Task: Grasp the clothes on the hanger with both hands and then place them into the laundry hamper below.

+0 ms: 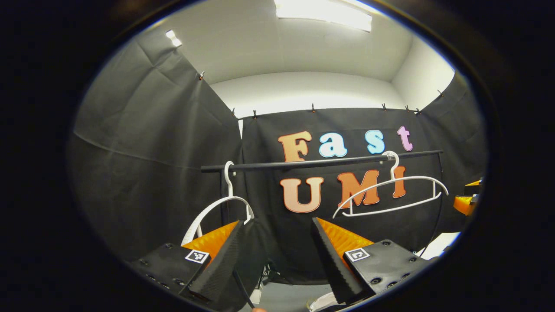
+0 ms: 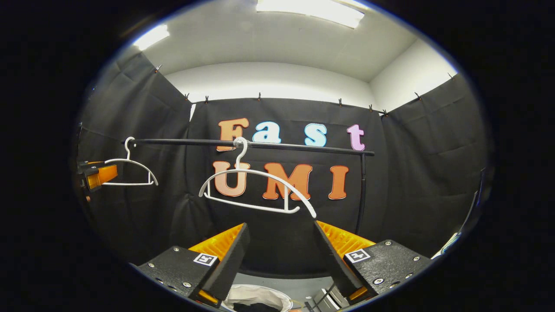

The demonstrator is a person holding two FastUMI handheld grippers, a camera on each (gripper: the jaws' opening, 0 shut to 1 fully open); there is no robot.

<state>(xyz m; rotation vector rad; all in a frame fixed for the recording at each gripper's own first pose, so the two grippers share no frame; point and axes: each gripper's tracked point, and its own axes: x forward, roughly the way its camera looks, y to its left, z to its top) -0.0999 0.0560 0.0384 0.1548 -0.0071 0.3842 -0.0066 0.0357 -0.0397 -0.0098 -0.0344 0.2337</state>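
Below the rail (image 2: 251,145), hamper (image 2: 256,299) already filled; bare hangers (image 2: 256,190), both hand-held grippers (image 1: 277,255) (image 2: 282,255) spread, empty.

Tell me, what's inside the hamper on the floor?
In the right gripper view the hamper sits low between the gripper fingers. Its pale liner shows, with something dark lying inside, maybe clothes. The rest of its inside is cut off at the picture's bottom edge, so I can't tell more.

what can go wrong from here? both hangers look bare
1. Both white hangers, the left hanger and the right hanger, carry no clothes, so another grasp would close on bare plastic.
2. The right hanger hangs tilted on the rail; a bump from the open right gripper might unhook it.
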